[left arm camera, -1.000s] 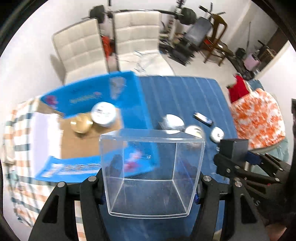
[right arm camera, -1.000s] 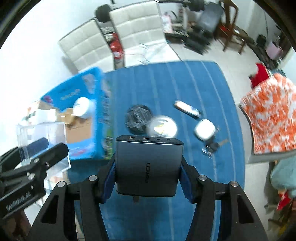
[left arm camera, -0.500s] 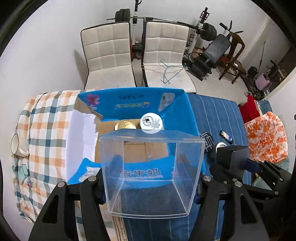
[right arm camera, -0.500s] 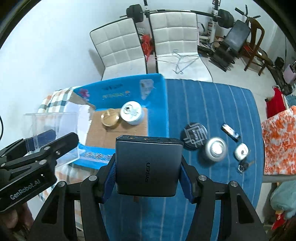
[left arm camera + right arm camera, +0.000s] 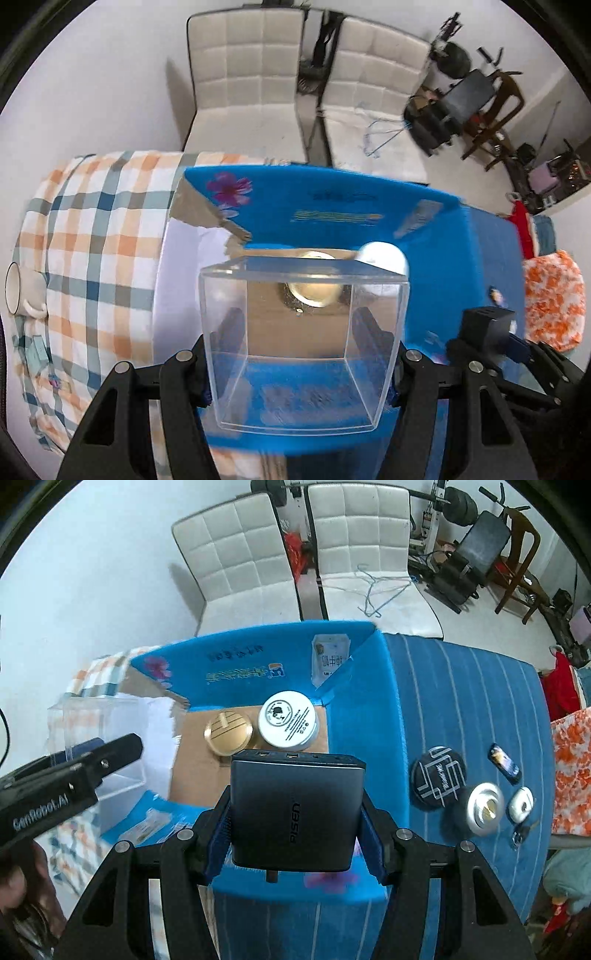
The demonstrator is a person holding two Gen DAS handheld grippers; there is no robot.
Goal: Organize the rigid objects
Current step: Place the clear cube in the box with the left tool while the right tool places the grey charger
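Patience serves us here: we lower each load straight down into the blue cardboard box [image 5: 369, 701], clear of its walls, before letting go. Our left gripper [image 5: 299, 369] has its jaws clenched on the clear plastic cube [image 5: 303, 332], hovering over the box's left half. Our right gripper [image 5: 295, 842] grips the grey charger [image 5: 295, 812] squarely between its jaws, just nearer us than the gold lid [image 5: 228, 734] and white tin [image 5: 289, 723] inside the box
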